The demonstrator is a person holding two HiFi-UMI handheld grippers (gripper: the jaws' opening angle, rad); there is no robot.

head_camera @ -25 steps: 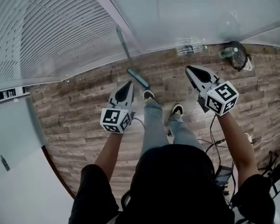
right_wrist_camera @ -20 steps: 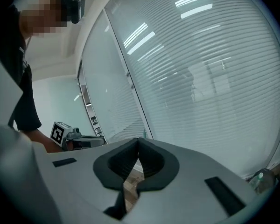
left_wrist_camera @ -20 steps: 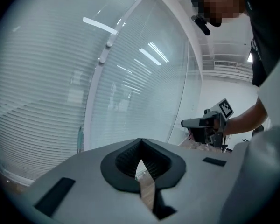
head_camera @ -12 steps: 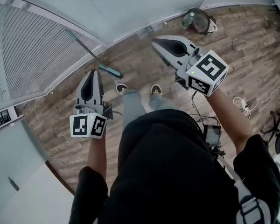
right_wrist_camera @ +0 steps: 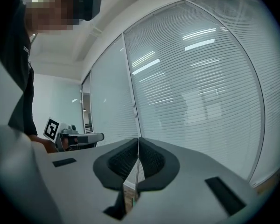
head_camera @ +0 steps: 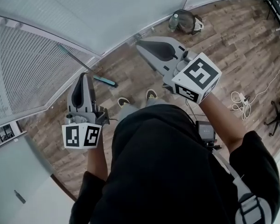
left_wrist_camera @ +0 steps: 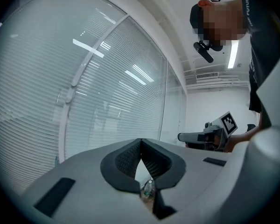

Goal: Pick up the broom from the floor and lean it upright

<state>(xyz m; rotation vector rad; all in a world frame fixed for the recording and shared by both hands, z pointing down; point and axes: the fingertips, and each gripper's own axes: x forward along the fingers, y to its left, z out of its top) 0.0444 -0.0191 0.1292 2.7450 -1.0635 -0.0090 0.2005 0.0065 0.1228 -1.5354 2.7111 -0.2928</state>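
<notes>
Both tongs, left tongs [head_camera: 84,75] and right tongs [head_camera: 140,44], pressed together, empty; slim teal-headed broom [head_camera: 105,81] seems leaned on the slatted glass wall [head_camera: 28,69], so I should back away without brushing it.

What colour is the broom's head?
The broom head is teal. The head view shows it best.

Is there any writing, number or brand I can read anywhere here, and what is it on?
No text here can be read.
Left marker cube and right marker cube: black-and-white square patterns, no letters.
White print on the person's dark shirt: too small and blurred to read.
Bottle label: too small to read.
</notes>
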